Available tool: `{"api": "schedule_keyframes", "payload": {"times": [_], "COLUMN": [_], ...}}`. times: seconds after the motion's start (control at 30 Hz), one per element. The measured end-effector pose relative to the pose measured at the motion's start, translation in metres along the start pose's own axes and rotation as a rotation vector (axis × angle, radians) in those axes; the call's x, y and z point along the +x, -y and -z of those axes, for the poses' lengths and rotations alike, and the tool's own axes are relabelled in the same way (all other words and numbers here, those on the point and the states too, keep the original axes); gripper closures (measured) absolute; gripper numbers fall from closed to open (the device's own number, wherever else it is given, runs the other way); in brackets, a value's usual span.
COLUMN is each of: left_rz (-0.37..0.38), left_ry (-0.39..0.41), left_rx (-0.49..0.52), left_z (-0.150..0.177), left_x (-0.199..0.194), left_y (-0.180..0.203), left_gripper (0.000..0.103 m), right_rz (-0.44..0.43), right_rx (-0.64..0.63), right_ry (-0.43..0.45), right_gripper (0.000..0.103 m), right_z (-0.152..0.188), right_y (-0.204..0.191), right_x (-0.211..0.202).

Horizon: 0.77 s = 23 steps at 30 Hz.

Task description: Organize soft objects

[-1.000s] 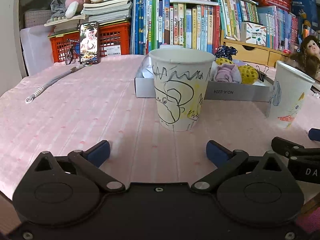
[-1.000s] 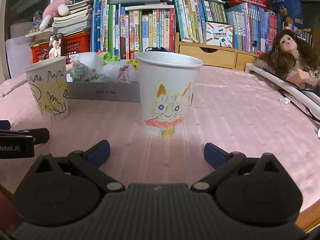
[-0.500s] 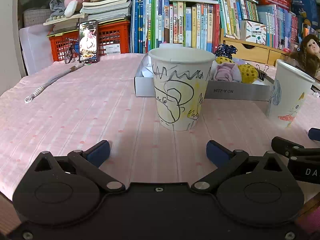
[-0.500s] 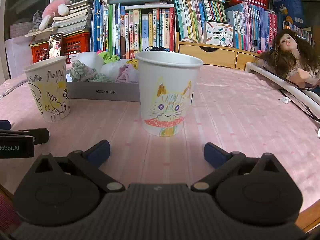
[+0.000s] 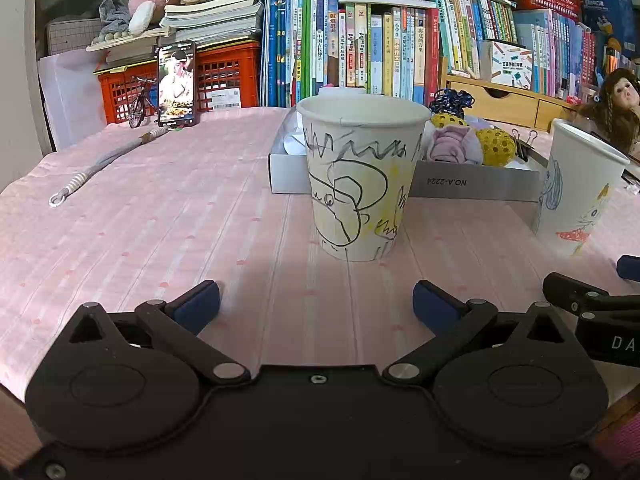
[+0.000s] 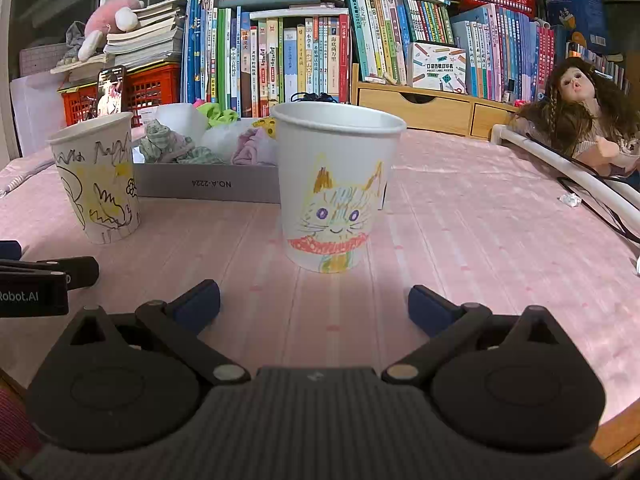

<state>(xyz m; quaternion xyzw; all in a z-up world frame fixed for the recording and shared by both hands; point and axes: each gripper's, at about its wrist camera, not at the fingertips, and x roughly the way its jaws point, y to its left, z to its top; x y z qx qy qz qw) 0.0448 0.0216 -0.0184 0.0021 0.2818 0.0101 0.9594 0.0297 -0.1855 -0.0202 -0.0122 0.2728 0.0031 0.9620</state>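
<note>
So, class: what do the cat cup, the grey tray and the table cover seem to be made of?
Cat cup: matte white paper, judging by its rolled rim and crayon drawing. Grey tray: probably cardboard, with flat printed walls. Table cover: pink woven cloth, ribbed and slightly wrinkled.

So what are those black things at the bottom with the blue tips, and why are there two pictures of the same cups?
Those are two grabbing tools, like big tweezers, and a person holds one in each hand. Each tool has a small camera looking forward along its fingers, so you get two pictures.

One picture comes from the left gripper. It faces the cup with black scribbles. The other comes from the right gripper, which faces the cat cup. Both cups stand on a pink tablecloth.

Behind the cups is a grey box with soft things in it, like a pink cloth and yellow balls.

Both tools are open and hold nothing.
</note>
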Motion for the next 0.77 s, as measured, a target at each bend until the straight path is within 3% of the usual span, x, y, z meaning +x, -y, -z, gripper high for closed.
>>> {"api": "schedule_keyframes", "payload": {"times": [0.77], "left_rz": [0.002], "left_ry": [0.004], "left_rx": [0.009], "left_z": [0.0012], "left_x": [-0.001], "left_y": [0.003], "left_gripper": [0.0], "right_rz": [-0.001], "right_rx": [0.001], "right_ry": [-0.002], "right_gripper": [0.0], "right_z": [-0.0015], "right_y": [0.0004], "right_x": [-0.0007]}}
